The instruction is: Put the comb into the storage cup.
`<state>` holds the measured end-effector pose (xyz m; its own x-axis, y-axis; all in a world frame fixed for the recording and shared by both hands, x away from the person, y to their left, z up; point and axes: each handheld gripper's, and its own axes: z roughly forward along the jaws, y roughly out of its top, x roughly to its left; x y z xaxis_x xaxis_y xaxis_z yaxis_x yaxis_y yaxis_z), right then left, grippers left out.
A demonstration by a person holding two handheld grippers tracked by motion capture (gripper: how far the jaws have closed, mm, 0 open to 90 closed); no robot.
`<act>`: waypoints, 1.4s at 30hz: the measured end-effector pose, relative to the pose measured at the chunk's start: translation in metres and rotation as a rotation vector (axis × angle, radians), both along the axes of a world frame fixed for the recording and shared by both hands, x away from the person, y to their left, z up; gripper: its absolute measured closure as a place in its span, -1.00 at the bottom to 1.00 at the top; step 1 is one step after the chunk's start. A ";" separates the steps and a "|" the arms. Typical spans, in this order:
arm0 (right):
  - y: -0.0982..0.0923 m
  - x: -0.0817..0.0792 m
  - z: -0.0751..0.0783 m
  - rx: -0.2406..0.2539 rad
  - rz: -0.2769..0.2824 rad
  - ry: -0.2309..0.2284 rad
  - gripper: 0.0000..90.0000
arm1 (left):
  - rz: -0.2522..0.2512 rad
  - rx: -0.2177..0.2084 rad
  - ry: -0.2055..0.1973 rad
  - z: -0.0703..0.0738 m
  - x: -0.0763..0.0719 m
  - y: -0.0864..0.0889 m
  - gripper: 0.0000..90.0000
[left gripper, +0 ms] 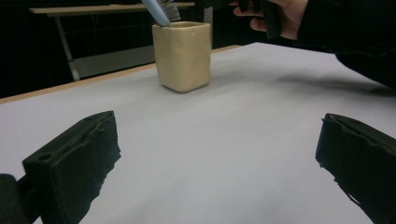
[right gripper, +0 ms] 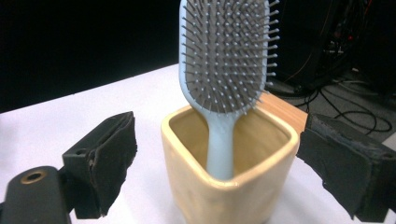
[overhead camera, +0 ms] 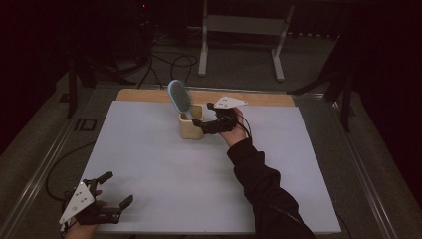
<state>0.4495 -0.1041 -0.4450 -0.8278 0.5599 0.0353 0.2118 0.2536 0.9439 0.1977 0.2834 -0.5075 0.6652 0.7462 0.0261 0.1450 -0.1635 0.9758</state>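
Note:
A cream square cup stands at the far middle of the white table top. A light blue hairbrush stands in it handle down, bristled head tilted up and left. My right gripper is open at the cup's right side. In the right gripper view its jaws flank the cup with a gap on each side, and the brush faces the camera. My left gripper rests open at the near left corner, nothing between its jaws. The left gripper view has the cup far ahead.
A wooden strip runs along the table's far edge. Beyond it on the floor stand a white metal frame and loose cables. Metal rails border the table. The right sleeve crosses the near right part.

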 end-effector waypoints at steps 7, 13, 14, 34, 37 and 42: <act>-0.015 -0.007 0.001 -0.018 -0.016 0.004 -0.77 | -0.001 -0.002 0.000 0.000 0.001 0.000 -1.00; -0.028 -0.015 -0.002 -0.018 -0.035 0.015 -0.77 | -0.001 -0.001 -0.001 0.000 0.001 0.000 -1.00; -0.030 -0.017 -0.002 -0.019 -0.034 0.017 -0.77 | -0.001 0.001 0.001 0.000 0.001 0.000 -1.00; -0.087 -0.054 0.002 -0.039 -0.099 0.033 -0.77 | 0.002 0.000 -0.004 0.001 0.000 0.000 -1.00; -0.097 -0.061 0.001 -0.041 -0.103 0.039 -0.77 | 0.003 -0.001 -0.001 0.000 0.001 0.000 -1.00; -0.110 -0.070 -0.001 -0.018 -0.112 0.068 -0.77 | 0.001 -0.001 -0.002 0.001 0.001 -0.001 -1.00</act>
